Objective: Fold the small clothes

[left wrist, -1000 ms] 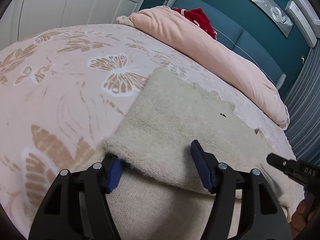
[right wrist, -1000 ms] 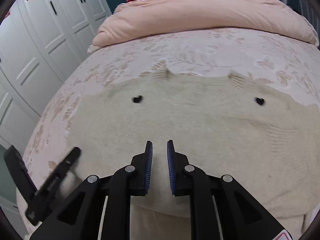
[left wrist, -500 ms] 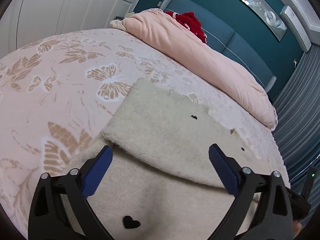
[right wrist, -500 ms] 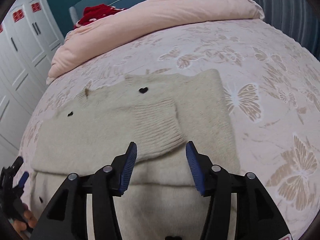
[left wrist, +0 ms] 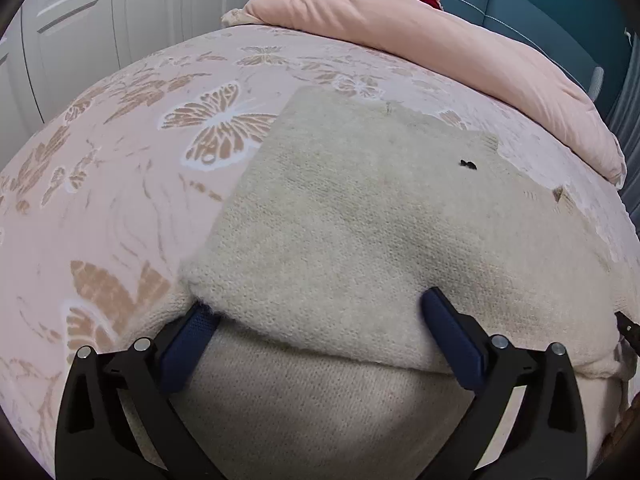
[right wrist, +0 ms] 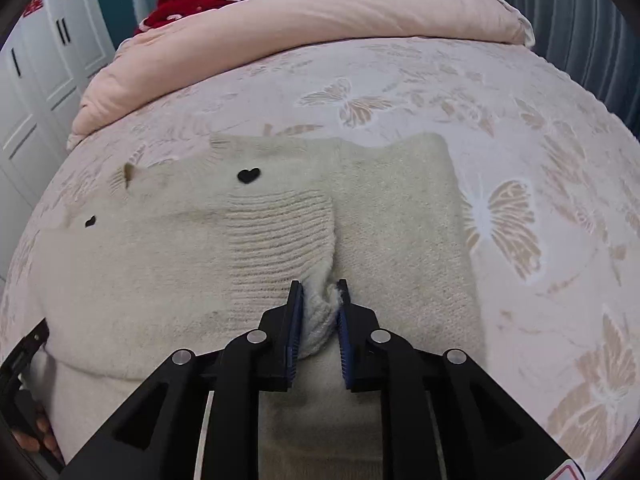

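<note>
A cream knitted sweater [left wrist: 360,220] with small black hearts [right wrist: 248,175] lies on the bed, one part folded over the body. My left gripper [left wrist: 320,336] stands wide open astride the near edge of that fold. Its left finger [left wrist: 188,340] is tucked under the edge and its right one rests against the knit. In the right wrist view the sleeve is folded across the sweater [right wrist: 160,272]. My right gripper [right wrist: 320,316] is closing on the sleeve's ribbed cuff [right wrist: 280,232], and the cuff's corner is bunched between the pads.
The bedspread [right wrist: 520,160] is pink with butterflies. A rolled pink duvet [right wrist: 320,16] and a red garment [right wrist: 184,4] lie at the bed's head. White wardrobe doors [left wrist: 100,20] stand to the left and a grey curtain [right wrist: 580,20] hangs to the right. The left gripper's body [right wrist: 24,364] shows at the lower left.
My left jaws have spread wide along the folded edge. My right gripper moved right from the sweater's middle to the sleeve cuff, opened, then closed on the cuff.
</note>
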The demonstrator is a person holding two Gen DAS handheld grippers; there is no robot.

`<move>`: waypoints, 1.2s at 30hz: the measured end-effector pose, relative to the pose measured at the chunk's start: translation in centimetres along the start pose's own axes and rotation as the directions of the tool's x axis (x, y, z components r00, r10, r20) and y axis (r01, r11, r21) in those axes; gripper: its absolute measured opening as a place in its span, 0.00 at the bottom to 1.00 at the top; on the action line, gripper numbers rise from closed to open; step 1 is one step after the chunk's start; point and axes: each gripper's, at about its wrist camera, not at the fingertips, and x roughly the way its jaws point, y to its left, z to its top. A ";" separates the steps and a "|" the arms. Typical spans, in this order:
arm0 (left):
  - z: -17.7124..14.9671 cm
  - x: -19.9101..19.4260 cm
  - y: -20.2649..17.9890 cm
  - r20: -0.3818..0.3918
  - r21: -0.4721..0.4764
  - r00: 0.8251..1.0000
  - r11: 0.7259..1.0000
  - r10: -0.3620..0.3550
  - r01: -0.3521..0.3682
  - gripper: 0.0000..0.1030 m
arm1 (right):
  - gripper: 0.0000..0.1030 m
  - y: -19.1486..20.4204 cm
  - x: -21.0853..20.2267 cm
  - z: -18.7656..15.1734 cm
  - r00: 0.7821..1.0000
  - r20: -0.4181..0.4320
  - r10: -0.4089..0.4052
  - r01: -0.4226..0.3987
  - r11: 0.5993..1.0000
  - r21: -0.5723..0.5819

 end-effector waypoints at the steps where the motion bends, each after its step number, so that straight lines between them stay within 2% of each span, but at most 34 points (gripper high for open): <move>1: 0.0 -0.4 0.1 0.002 0.003 1.000 1.000 -0.016 0.016 0.95 | 0.18 0.1 -1.3 -0.3 1.000 0.009 0.015 -0.015 1.000 0.004; 3: 0.0 -2.0 0.9 -0.008 0.000 0.997 0.997 -0.080 0.080 0.95 | 0.19 -0.4 -5.0 -1.8 0.996 0.047 0.072 -0.072 0.997 0.001; 4: -0.4 -3.2 1.6 -0.015 -0.016 0.993 0.993 -0.113 0.113 0.95 | 0.25 -0.9 -7.0 -2.9 0.995 0.059 0.075 -0.075 0.997 -0.007; 5: -1.0 -4.6 2.6 -0.019 -0.033 0.989 0.988 -0.149 0.148 0.95 | 0.40 -1.7 -9.0 -4.3 0.995 0.069 0.067 -0.066 0.998 -0.016; 7: -2.9 -7.7 5.0 -0.042 -0.064 0.976 0.975 -0.214 0.211 0.95 | 0.58 -3.8 -12.6 -7.7 0.996 0.075 0.056 -0.054 0.998 -0.029; 9: -5.5 -10.9 7.7 -0.075 -0.087 0.965 0.966 -0.251 0.244 0.95 | 0.59 -6.3 -15.8 -12.1 0.998 0.043 0.041 -0.040 0.999 -0.031; 12: -10.0 -14.6 11.8 -0.148 -0.148 0.949 0.955 -0.279 0.258 0.95 | 0.59 -10.2 -18.9 -18.5 0.998 -0.056 0.001 0.000 1.000 0.016; 15: -14.4 -17.1 15.1 -0.191 -0.270 0.923 0.922 -0.335 0.279 0.95 | 0.62 -12.6 -20.5 -23.9 0.985 -0.150 0.081 -0.061 0.990 0.130; 17: -16.2 -18.7 15.8 -0.150 -0.305 0.917 0.899 -0.370 0.313 0.95 | 0.62 -13.0 -20.7 -26.4 0.971 -0.179 0.158 -0.118 0.970 0.214; 19: -17.0 -19.2 15.2 -0.148 -0.298 0.921 0.904 -0.361 0.307 0.95 | 0.65 -12.6 -20.3 -27.7 0.959 -0.180 0.220 -0.167 0.948 0.272; 21: -16.9 -19.1 14.3 -0.162 -0.280 0.928 0.918 -0.334 0.282 0.96 | 0.72 -11.5 -19.7 -27.8 0.960 -0.165 0.224 -0.172 0.944 0.281; 24: -16.4 -18.1 13.0 -0.184 -0.306 0.913 0.904 -0.365 0.299 0.96 | 0.73 -9.7 -18.5 -26.8 0.954 -0.129 0.272 -0.225 0.929 0.295; 27: -15.8 -17.2 12.2 -0.187 -0.344 0.912 0.894 -0.366 0.288 0.96 | 0.73 -8.2 -17.1 -25.6 0.947 -0.112 0.302 -0.252 0.911 0.327; 28: -15.6 -16.8 12.0 -0.191 -0.344 0.913 0.896 -0.360 0.281 0.95 | 0.72 -7.7 -16.7 -25.3 0.950 -0.111 0.293 -0.244 0.914 0.325; 30: -15.0 -16.4 11.7 -0.206 -0.361 0.914 0.896 -0.348 0.259 0.94 | 0.59 -7.1 -16.2 -24.8 0.953 -0.114 0.282 -0.232 0.917 0.325; 31: -14.8 -16.6 11.5 -0.209 -0.368 0.909 0.890 -0.360 0.267 0.92 | 0.41 -7.0 -16.1 -24.5 0.953 -0.121 0.277 -0.224 0.917 0.331; 32: -14.4 -16.6 11.1 -0.219 -0.366 0.894 0.882 -0.392 0.297 0.75 | 0.24 -7.0 -15.9 -24.2 0.949 -0.130 0.286 -0.228 0.912 0.342; 33: -14.2 -16.5 10.7 -0.243 -0.358 0.878 0.879 -0.413 0.315 0.48 | 0.17 -7.2 -15.8 -24.1 0.938 -0.126 0.324 -0.259 0.893 0.368; 34: -14.1 -16.3 10.4 -0.273 -0.347 0.871 0.886 -0.409 0.308 0.37 | 0.15 -7.5 -15.9 -24.0 0.926 -0.115 0.359 -0.287 0.870 0.401; 35: -14.1 -16.3 10.2 -0.289 -0.341 0.865 0.889 -0.409 0.306 0.18 | 0.13 -7.8 -16.3 -23.9 0.921 -0.095 0.378 -0.306 0.853 0.424; 36: -14.1 -16.5 10.2 -0.300 -0.351 0.856 0.883 -0.420 0.310 0.10 | 0.13 -8.0 -17.0 -23.7 0.922 -0.074 0.380 -0.315 0.848 0.427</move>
